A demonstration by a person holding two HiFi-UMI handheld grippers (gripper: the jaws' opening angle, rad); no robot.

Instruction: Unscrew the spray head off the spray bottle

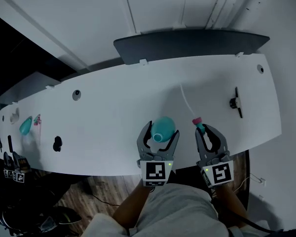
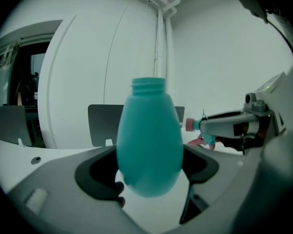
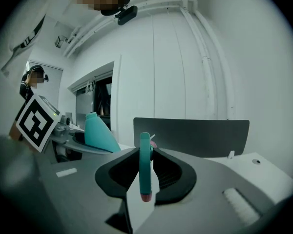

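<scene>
Spray bottle (image 2: 149, 145) sits upright between the left gripper's (image 1: 162, 131) jaws, which are spread wide and clamped round its rounded belly, and its threaded neck stands bare and open above them. So the head looks to be off already! Over in the right gripper (image 1: 207, 131), the jaws are pinched narrow on the spray head (image 3: 144, 167). It sits edge-on between them, and its thin dip tube (image 1: 186, 102) reaches out well beyond the jaw tips over the white surface (image 1: 113, 117). Now the dangers. That egg-shaped body gives the left jaws a curved hold, so a loose squeeze could let it slide or tip, and an open neck would spill whatever is inside. The long tube could snag the surface and twist the head out of its thin grip.
</scene>
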